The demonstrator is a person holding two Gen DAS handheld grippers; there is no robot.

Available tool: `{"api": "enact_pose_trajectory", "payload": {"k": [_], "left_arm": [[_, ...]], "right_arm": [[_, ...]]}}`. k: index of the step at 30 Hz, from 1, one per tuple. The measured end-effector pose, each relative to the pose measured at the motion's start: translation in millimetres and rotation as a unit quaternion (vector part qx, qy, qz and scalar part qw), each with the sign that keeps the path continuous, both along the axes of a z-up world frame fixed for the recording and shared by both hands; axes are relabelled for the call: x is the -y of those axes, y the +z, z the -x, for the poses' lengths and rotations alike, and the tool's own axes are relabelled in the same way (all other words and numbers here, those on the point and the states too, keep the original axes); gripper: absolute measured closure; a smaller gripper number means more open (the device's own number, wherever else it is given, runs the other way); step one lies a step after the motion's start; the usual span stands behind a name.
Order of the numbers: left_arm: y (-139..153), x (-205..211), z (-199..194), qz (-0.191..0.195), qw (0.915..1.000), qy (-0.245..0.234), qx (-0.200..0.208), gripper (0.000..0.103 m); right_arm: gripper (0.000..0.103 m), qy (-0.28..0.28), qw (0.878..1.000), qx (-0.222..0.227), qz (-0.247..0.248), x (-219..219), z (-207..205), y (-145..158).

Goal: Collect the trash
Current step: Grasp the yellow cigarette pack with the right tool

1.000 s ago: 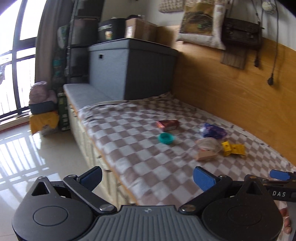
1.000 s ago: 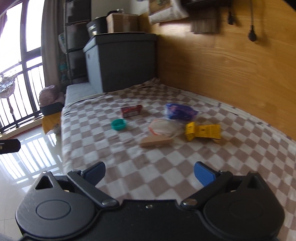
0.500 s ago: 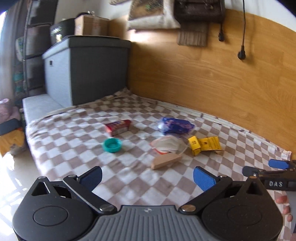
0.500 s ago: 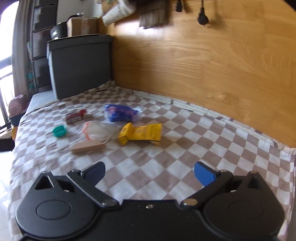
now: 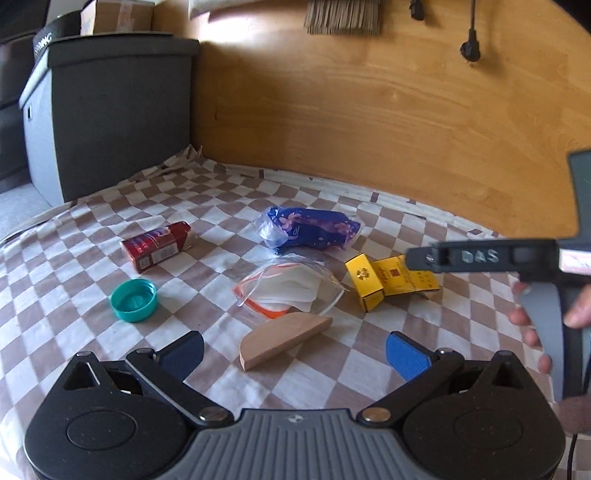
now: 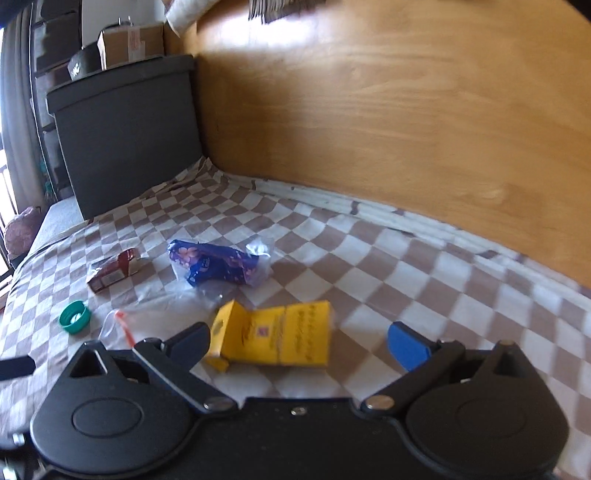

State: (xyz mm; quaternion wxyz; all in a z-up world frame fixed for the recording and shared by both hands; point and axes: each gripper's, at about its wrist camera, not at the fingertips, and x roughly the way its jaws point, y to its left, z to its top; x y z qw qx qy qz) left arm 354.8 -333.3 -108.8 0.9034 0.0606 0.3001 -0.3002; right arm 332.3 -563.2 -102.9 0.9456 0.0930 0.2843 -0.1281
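Note:
Trash lies on a brown-and-white checked cloth [image 5: 192, 206]. A tan wedge [image 5: 282, 334] sits just ahead of my open left gripper [image 5: 293, 350], partly between its fingers. Beyond it lie a clear zip bag [image 5: 291, 288], a blue floral wrapper [image 5: 310, 229], a red box [image 5: 157, 245], a teal cap [image 5: 133, 300] and a yellow box [image 5: 384, 282]. My right gripper [image 6: 299, 345] stands open right over the yellow box [image 6: 275, 338], with the blue wrapper [image 6: 218, 264], red box [image 6: 112, 271] and teal cap [image 6: 75, 316] farther off. A hand [image 5: 532, 314] holds the right gripper at the left view's right edge.
A wooden wall panel [image 5: 369, 122] runs along the far side of the cloth. A dark grey storage box [image 5: 107, 110] with a cardboard box [image 5: 116, 16] on top stands at the far left end. A black plug [image 5: 471, 46] hangs on the panel.
Both grippers have moved forward and down toward the trash. The wedge now sits at the left fingers and the yellow box at the right fingers. Both stay open.

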Motion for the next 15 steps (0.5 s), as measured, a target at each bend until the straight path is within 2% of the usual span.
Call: {"api": "enact_pose_trajectory", "payload": {"k": [6,12,14,15], "left_arm": [[-14.6,3.6,-24.5,-0.015,0.9997,-0.017,-0.010,0.000],[-24.5,8.2,-40.4,-0.029,0.9988,-0.039,-0.004,0.001],[-26.3,10.2,-44.8,-0.033,0.9987,-0.038,-0.009,0.003],[-26.9,10.6,-46.4,-0.030,0.9986,-0.040,-0.013,0.008]], "right_arm": [[0.000,0.026,0.999,-0.030,-0.014,-3.0,-40.2,-15.2],[0.000,0.038,0.998,-0.041,0.011,-19.6,-54.8,-23.8],[0.000,0.034,0.998,-0.045,0.021,-24.1,-58.5,-27.0],[0.000,0.026,0.998,-0.052,0.031,-26.0,-60.7,-29.2]]}}
